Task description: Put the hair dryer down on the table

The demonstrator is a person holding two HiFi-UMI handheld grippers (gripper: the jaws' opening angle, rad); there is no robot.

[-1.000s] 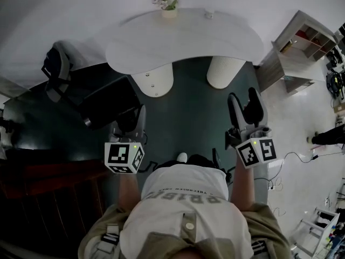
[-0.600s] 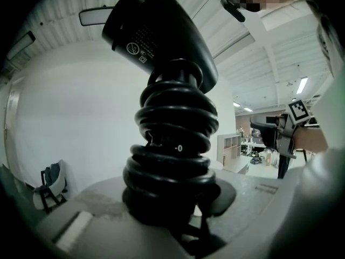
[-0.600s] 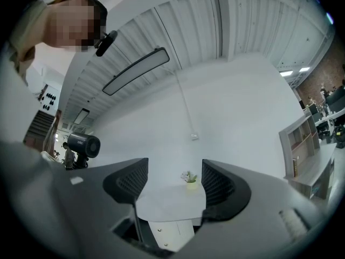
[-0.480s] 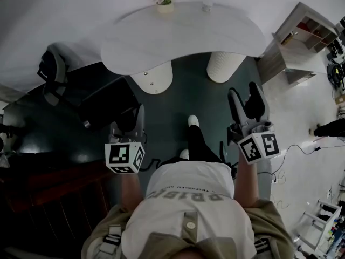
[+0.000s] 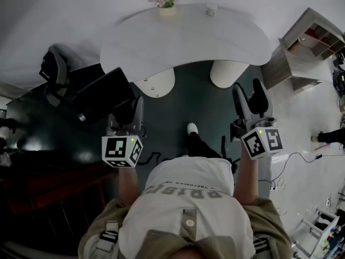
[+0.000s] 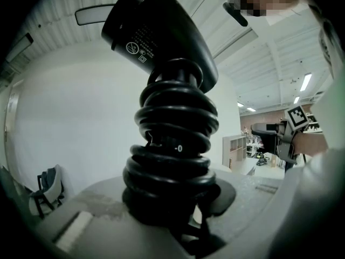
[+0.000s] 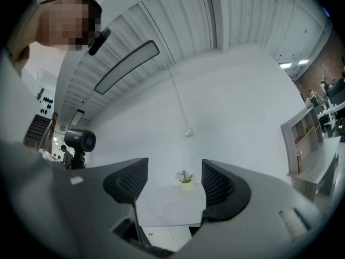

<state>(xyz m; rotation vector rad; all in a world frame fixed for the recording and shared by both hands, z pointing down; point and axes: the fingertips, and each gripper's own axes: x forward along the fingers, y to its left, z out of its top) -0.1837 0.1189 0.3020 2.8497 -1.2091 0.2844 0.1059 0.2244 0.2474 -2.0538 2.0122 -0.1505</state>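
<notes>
- Both tongs have drawn closer to the white worktop (image 5: pixel 183 42) than they were a second ago. The person's shoe (image 5: pixel 192 128) has stepped forward over the dark floor (image 5: pixel 183 104) toward the worktop.
- The left tongs (image 5: pixel 129 111) are clamped on the hair dryer (image 5: pixel 102 96), as in the earlier frames. Their jaws press on the handle, which is wound round with the black cord (image 6: pixel 172 144), and the dryer's head tilts up above them.
- The hair dryer is not on the worktop. It is held in the air over the floor, on the near side of the worktop's left end. Its black body now reaches just short of the worktop's near edge, where a wider strip of floor showed before.
- The right tongs (image 5: pixel 248 93) stand with jaws well apart and nothing between them, at the same spread as earlier. They sit short of the worktop's right end, near its right pedestal (image 5: pixel 226 72).
- In the right gripper view, the gap between those jaws frames the worktop and the plant pot (image 7: pixel 186 183) at its far edge.
- The plant pot and a small pale thing (image 5: pixel 211 9) both keep their places along the worktop's far edge.
- A dark chair (image 5: pixel 54 74) stands left of the worktop and a shelf unit (image 5: pixel 307 42) stands to its right.
</notes>
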